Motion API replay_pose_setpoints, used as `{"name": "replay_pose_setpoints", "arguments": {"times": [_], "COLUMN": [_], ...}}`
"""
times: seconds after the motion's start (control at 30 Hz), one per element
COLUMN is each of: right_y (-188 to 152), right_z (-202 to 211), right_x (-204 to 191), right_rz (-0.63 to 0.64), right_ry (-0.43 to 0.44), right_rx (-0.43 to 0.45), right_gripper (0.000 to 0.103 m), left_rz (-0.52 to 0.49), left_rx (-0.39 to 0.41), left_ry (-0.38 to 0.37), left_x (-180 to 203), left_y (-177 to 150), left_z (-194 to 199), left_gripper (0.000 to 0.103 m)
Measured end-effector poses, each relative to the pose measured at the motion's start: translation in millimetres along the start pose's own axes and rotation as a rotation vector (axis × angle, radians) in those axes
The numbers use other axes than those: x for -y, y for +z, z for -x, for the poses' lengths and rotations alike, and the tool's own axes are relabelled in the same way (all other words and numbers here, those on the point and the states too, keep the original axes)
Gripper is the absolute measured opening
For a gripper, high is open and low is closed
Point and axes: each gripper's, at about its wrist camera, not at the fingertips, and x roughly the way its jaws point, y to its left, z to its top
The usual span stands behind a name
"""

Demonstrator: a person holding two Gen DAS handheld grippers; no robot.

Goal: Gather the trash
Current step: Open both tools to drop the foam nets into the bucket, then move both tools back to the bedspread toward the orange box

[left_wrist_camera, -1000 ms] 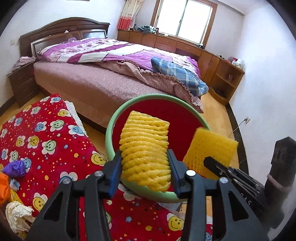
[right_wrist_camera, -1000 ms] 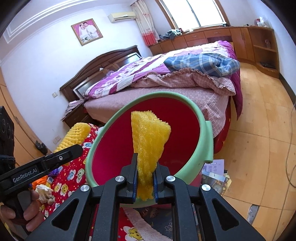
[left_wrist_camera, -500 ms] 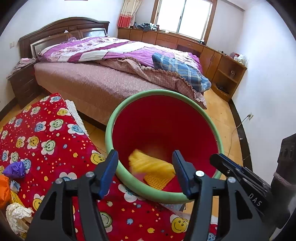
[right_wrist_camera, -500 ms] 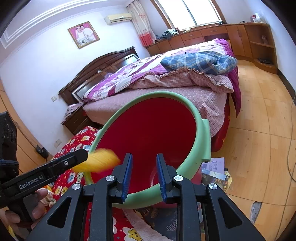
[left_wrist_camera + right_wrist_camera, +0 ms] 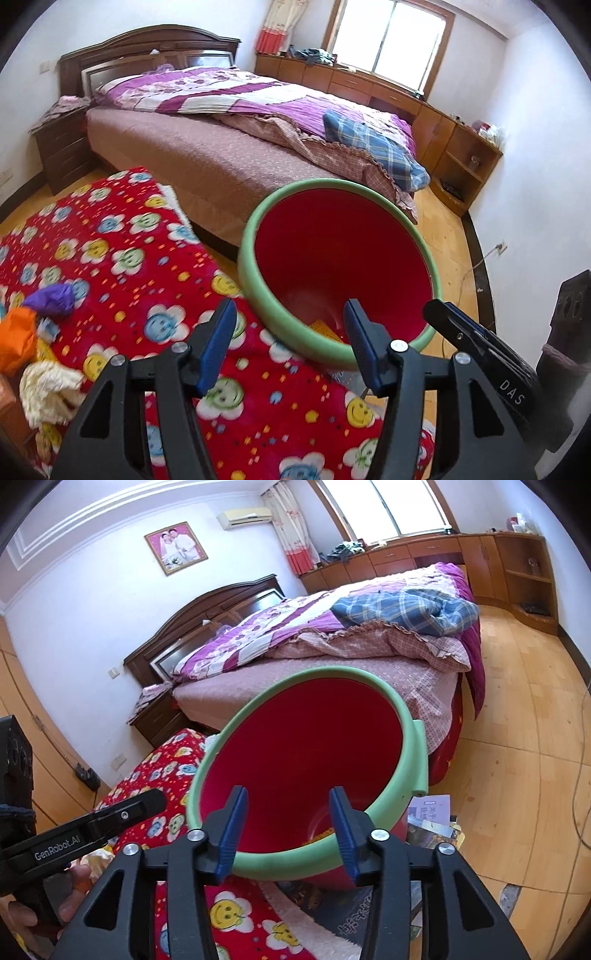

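Trash (image 5: 46, 386) lies in a pile on the red blanket (image 5: 129, 266), far left of the empty, half-open left jaws (image 5: 290, 347) and nearer them than the right jaws (image 5: 286, 829), opening empty over the bucket (image 5: 415, 753).

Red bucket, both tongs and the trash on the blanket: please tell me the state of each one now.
Red bucket: upright, open, yellow foam net at the bottom.
Left tongs: open, empty.
Right tongs: jaws opening, nothing between them.
Purple scrap: lying on the red blanket, not collected.
Orange scrap: crumpled, on the blanket.
White paper: crumpled, on the blanket.
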Motion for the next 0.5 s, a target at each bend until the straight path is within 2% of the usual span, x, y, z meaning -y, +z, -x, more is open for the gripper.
{"name": "replay_pose_setpoints", "arguments": {"times": [0.5], "right_y": [-16], "right_z": [8], "right_x": [-50], "right_rz": [0.082], "right_ry": [0.084], "right_rx": [-0.047], "right_gripper": [0.069], "left_rz": [0.135], "left_rx": [0.065], "left_ry": [0.12], "left_x": [-56], "left_y": [-35], "left_z": [76], "left_gripper": [0.06]}}
